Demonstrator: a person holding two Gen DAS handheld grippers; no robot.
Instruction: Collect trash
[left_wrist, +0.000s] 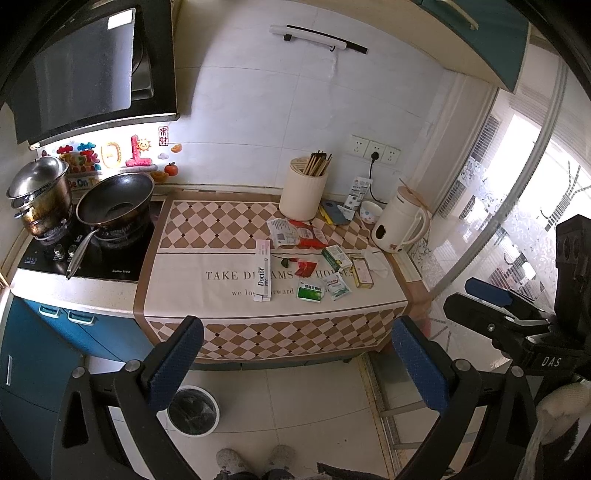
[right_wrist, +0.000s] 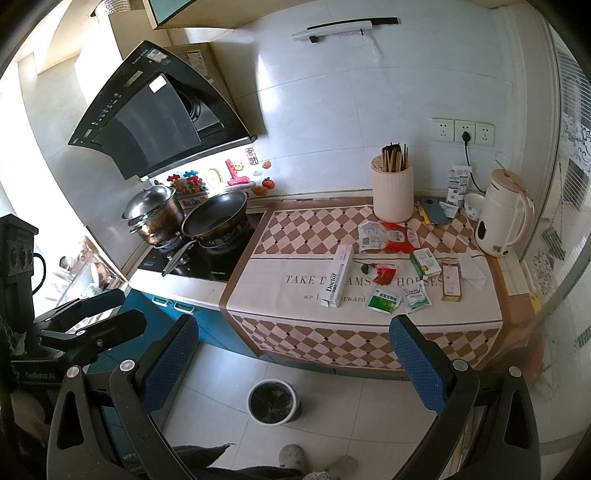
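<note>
nothing is collected yet: both my left claw (left_wrist: 295, 363) and right claw (right_wrist: 295, 363) hang wide open and empty, the scattered paper wrappers and boxes (right_wrist: 384, 275) lie on the checkered-cloth tabletop (right_wrist: 295, 336), and the black-lined round bin (right_wrist: 273, 402) waits on the floor.

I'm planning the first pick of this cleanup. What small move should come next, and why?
Probably bring the right claw forward and down toward the green sachet near the cloth's front edge. Both claws are open and empty, back from the counter, and the bin sits on the floor just below.
</note>
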